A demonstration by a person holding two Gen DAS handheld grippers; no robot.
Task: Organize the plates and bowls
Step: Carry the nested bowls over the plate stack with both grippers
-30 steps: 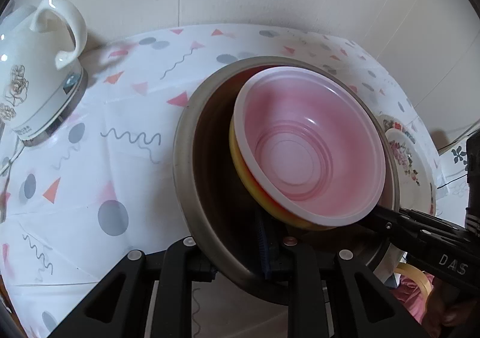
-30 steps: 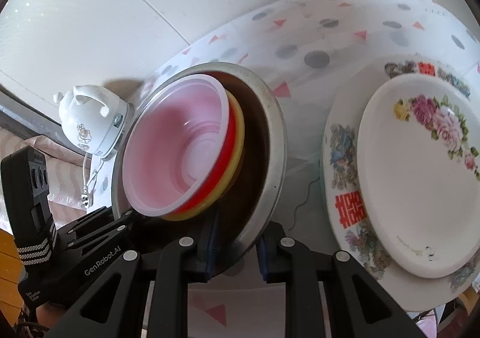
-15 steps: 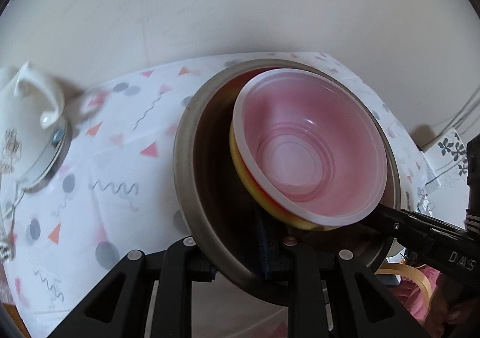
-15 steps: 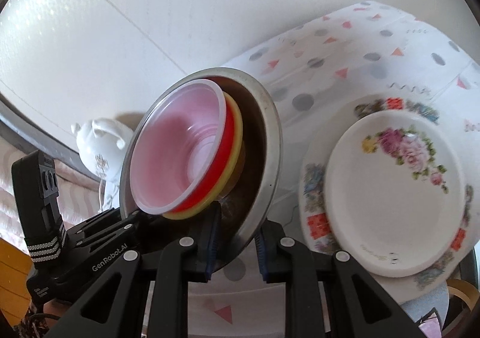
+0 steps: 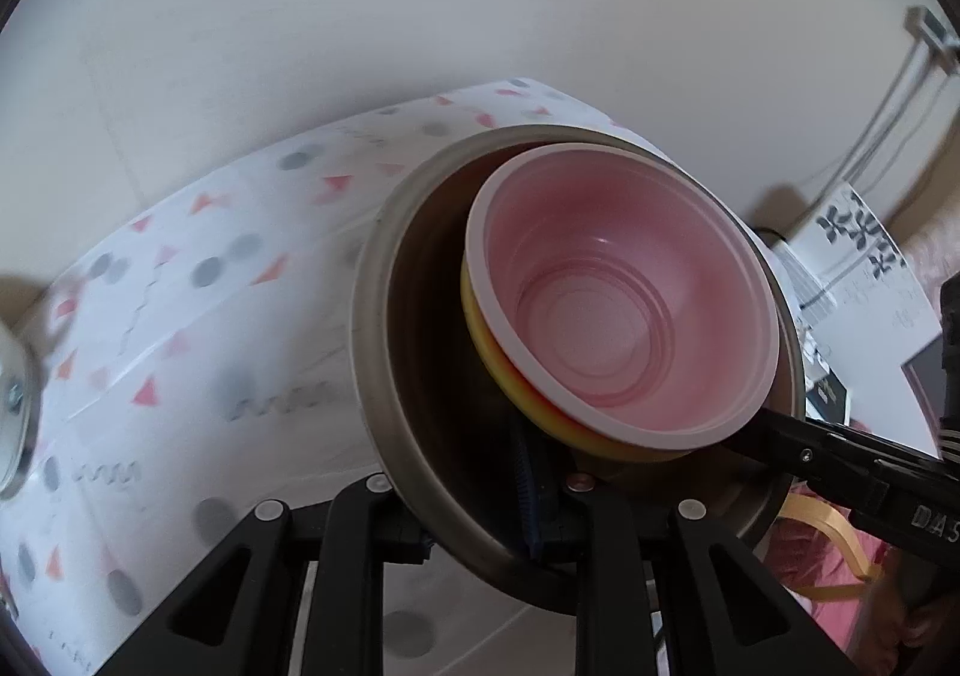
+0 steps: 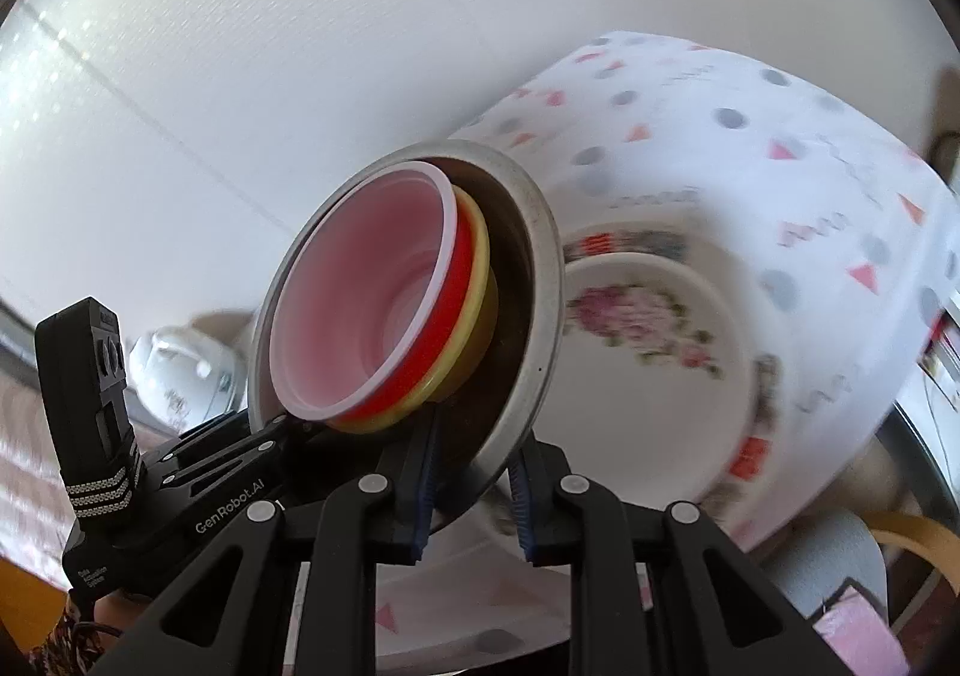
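**Bowl stack lifted clear of tabletop**

Both grippers, left [image 5: 480,508] and right [image 6: 471,490], clamp the metal bowl [image 6: 534,328], fingers closed on its rim. The nested pink bowl [image 5: 624,310] rides higher now; the floral plates [image 6: 648,352] have dropped farther below.

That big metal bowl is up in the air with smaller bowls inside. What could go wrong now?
The metal bowl is tilted, pinched only at its rim by both the left gripper and the right gripper. The loose pink bowl stack could slide out. If the rim slips, it may drop onto the floral plates below.
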